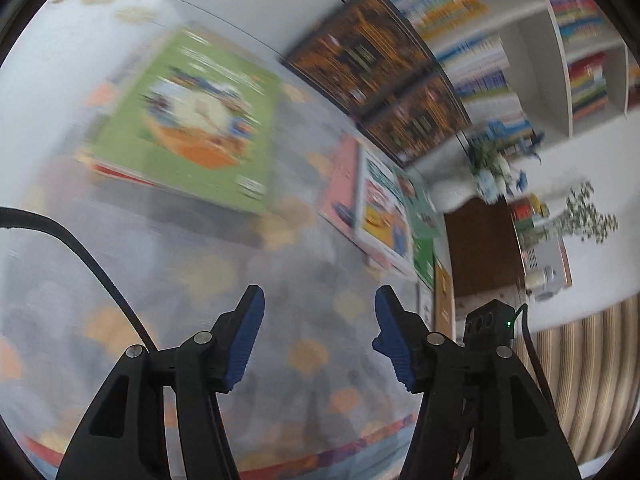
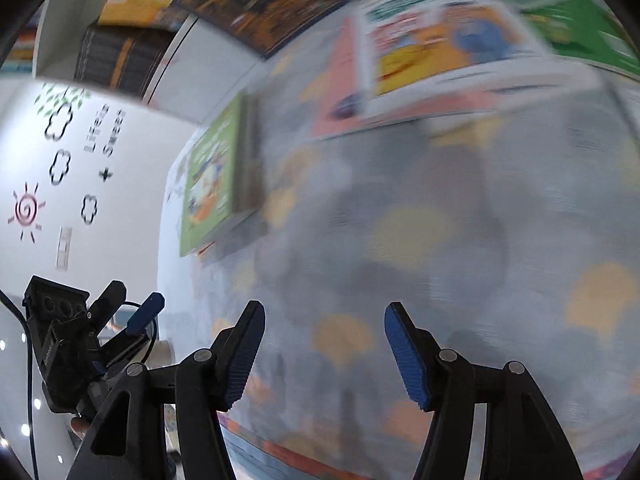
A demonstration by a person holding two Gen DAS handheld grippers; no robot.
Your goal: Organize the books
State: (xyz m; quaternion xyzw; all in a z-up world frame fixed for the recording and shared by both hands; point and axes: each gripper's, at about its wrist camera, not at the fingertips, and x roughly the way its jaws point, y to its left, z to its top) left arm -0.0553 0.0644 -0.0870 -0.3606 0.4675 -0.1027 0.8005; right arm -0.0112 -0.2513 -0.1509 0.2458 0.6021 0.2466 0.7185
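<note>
Both views are blurred. A green picture book [image 1: 188, 120] lies on top of a low stack at the far left of the patterned tablecloth [image 1: 280, 360]. To its right lies a spread pile of books with pink, white-and-yellow and green covers [image 1: 380, 204]. Two dark orange-and-black books [image 1: 360, 60] lie at the table's far edge. My left gripper [image 1: 320, 312] hangs open over bare cloth with nothing between its fingers. My right gripper [image 2: 324, 320] is also open and empty, with the spread pile [image 2: 440, 48] ahead and the green book [image 2: 208, 176] to its left. The left gripper [image 2: 134, 302] shows at that view's lower left.
White bookshelves [image 1: 520, 20] full of colourful spines stand behind the table. Potted plants [image 1: 492, 160] and a brown cabinet [image 1: 480, 248] are at the right, beside a striped fabric [image 1: 580, 380]. A white wall with decals [image 2: 60, 160] is on the left.
</note>
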